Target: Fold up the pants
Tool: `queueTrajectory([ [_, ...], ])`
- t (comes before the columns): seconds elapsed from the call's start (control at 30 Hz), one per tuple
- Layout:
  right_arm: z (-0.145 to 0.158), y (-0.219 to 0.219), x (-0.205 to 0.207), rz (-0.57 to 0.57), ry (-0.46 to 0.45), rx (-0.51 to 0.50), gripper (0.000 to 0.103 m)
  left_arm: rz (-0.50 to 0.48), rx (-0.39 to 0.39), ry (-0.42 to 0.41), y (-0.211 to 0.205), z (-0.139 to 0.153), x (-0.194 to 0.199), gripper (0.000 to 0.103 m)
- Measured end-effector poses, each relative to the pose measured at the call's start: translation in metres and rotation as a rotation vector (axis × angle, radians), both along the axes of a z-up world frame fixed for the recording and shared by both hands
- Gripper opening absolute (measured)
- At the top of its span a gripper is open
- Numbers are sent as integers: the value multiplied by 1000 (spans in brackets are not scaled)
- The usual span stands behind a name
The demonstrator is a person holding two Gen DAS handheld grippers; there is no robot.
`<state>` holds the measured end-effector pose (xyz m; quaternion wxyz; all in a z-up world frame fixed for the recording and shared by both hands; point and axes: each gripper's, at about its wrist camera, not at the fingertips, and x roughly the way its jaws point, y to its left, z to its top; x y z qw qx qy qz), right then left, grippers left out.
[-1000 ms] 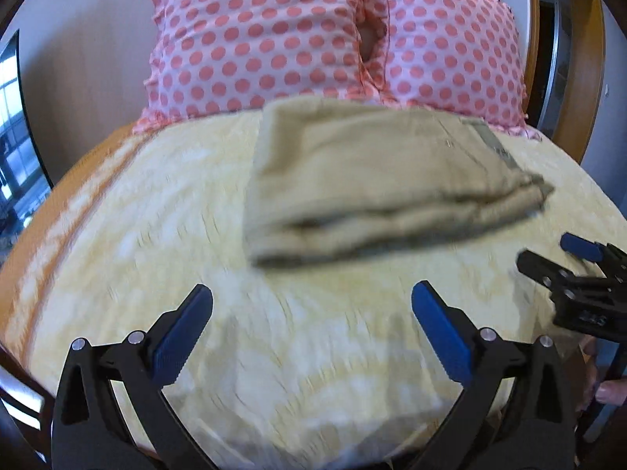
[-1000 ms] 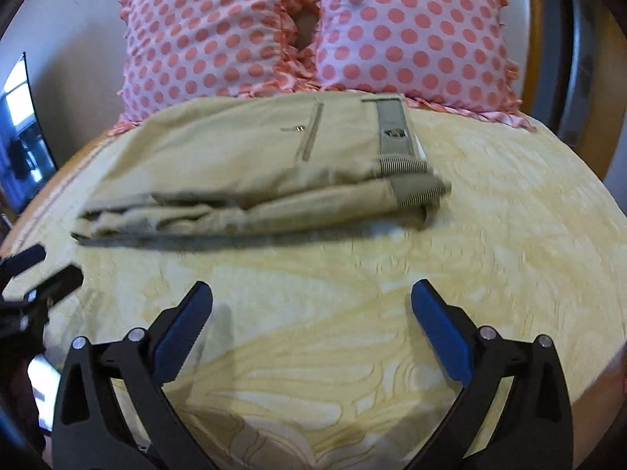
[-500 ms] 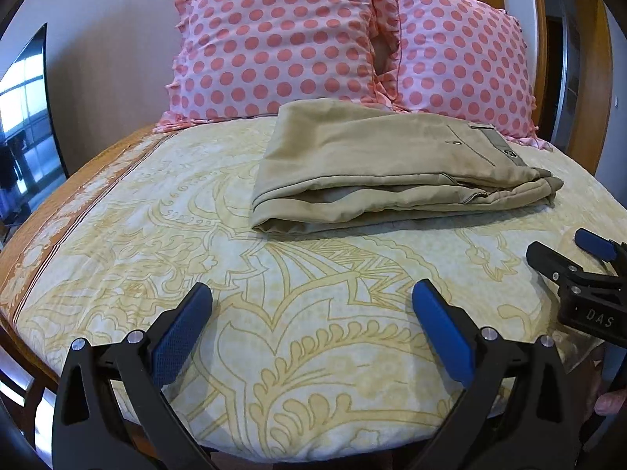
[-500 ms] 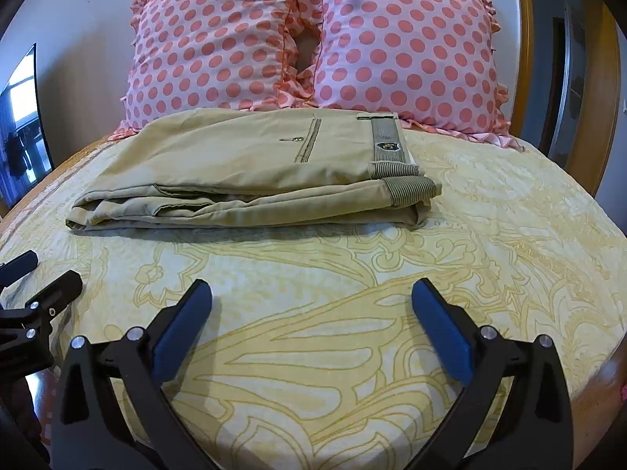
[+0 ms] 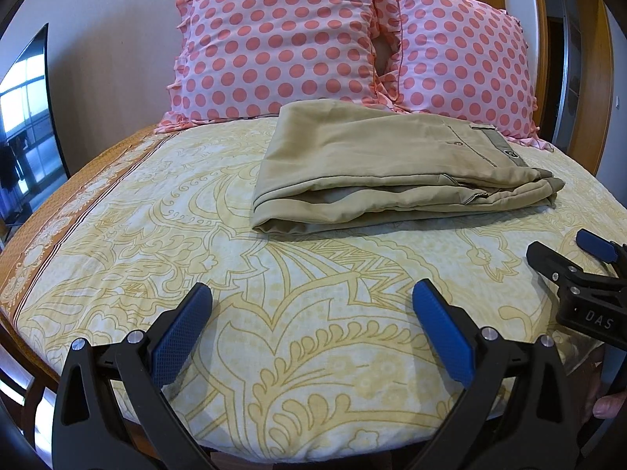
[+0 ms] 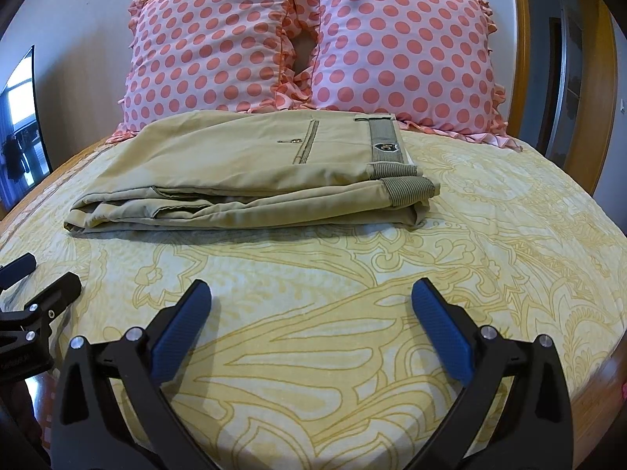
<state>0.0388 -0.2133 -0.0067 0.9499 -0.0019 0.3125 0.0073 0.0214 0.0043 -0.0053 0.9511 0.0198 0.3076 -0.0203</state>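
Observation:
Khaki pants (image 5: 384, 168) lie folded in a flat stack on the yellow patterned bed, also in the right wrist view (image 6: 250, 172), with the waistband at the right end. My left gripper (image 5: 311, 317) is open and empty, above the bed's near part, well short of the pants. My right gripper (image 6: 311, 317) is open and empty, likewise back from the pants. The right gripper also shows at the right edge of the left wrist view (image 5: 568, 250); the left gripper shows at the left edge of the right wrist view (image 6: 35, 274).
Two pink polka-dot pillows (image 5: 282, 39) (image 6: 403, 43) stand against the wall behind the pants. A wooden headboard frame (image 6: 525, 51) rises at the right. A dark screen (image 5: 27, 125) stands at the left. The bedsheet (image 5: 164, 211) has an orange border at its left edge.
Both grippers have pulled back and lifted away from the folded pants, staying open. The pants have not moved.

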Motion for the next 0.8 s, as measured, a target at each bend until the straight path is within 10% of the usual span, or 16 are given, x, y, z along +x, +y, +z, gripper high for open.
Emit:
queueTrajectory([
  [0.8,0,-3,1,0,-5,1,101,-2,1,-7,-3,1,-2,102],
])
